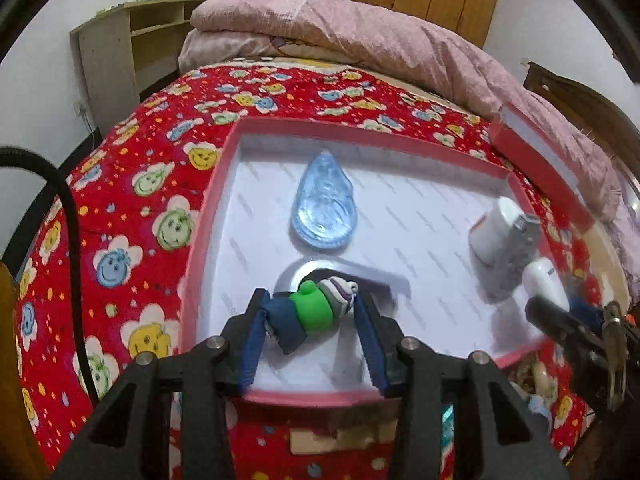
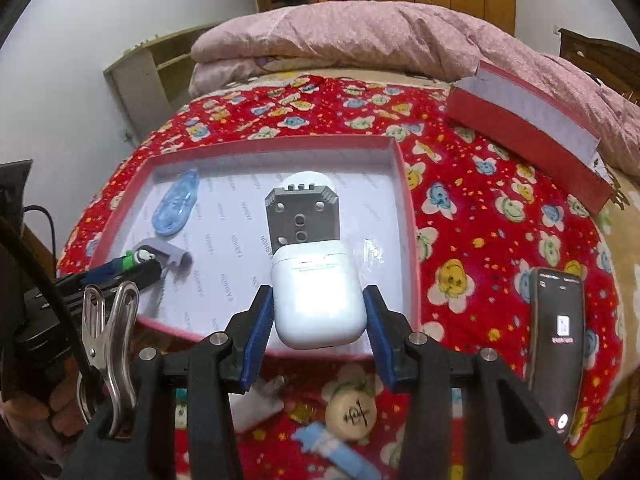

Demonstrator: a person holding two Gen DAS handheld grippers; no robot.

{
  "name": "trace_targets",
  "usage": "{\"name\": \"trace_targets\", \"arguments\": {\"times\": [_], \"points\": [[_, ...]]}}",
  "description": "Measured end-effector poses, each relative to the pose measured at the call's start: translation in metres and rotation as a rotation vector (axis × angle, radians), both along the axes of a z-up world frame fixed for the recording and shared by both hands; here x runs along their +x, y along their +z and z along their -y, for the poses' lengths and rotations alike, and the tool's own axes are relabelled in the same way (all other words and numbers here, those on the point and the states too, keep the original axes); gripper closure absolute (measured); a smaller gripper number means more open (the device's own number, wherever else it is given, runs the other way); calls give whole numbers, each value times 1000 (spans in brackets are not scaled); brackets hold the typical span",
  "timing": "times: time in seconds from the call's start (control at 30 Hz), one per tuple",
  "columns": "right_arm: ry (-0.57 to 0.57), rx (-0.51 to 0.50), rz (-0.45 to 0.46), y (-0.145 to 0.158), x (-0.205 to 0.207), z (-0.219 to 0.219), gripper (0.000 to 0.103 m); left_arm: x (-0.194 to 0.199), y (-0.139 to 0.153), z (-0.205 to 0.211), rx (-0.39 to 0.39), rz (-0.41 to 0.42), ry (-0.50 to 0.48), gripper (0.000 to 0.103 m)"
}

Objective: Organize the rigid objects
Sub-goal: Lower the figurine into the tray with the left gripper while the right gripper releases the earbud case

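Observation:
My left gripper [image 1: 312, 308] is shut on a small toy figure [image 1: 314, 312] with green, navy and purple-striped parts, held just above the near part of the red-rimmed white box [image 1: 208, 216]. Under it lies a pale grey piece [image 1: 294, 276]. A clear blue teardrop case [image 1: 324, 208] rests further in. My right gripper [image 2: 319, 296] is shut on a white earbud case [image 2: 318, 300] over the box's near edge [image 2: 408, 216]. Beyond it lies a grey block with holes [image 2: 302, 216] against a white cylinder [image 2: 306, 178]. The left gripper [image 2: 140, 266] shows at the box's left.
The red box lid [image 2: 528, 132] leans on the pink quilt [image 2: 360, 36] at the back right. A lit phone [image 2: 556, 340] lies right of the box. On the red flowered bedcover near me lie a round wooden piece [image 2: 351, 416], a white plug [image 2: 256, 404] and a blue-white item [image 2: 336, 452].

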State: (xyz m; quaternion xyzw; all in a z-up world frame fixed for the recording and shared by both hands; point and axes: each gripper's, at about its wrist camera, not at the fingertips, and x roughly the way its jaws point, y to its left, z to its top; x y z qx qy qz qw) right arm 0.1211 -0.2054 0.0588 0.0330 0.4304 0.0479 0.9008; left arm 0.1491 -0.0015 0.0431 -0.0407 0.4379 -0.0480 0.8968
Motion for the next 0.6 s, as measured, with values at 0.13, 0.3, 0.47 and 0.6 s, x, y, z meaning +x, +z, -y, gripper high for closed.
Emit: {"name": "trace_targets", "arguments": {"times": [0.13, 0.3, 0.47, 0.6], "points": [[-15, -24, -21, -9, 16, -4, 58, 8, 0, 3, 32, 13, 2, 57], [-11, -48, -19, -10, 32, -6, 58, 16, 0, 6, 57, 13, 6, 58], [-8, -31, -40, -16, 41, -3, 58, 22, -1, 11, 104, 21, 10, 58], [-9, -5, -46, -18, 44, 2, 58, 21, -2, 14, 113, 30, 5, 55]]}}
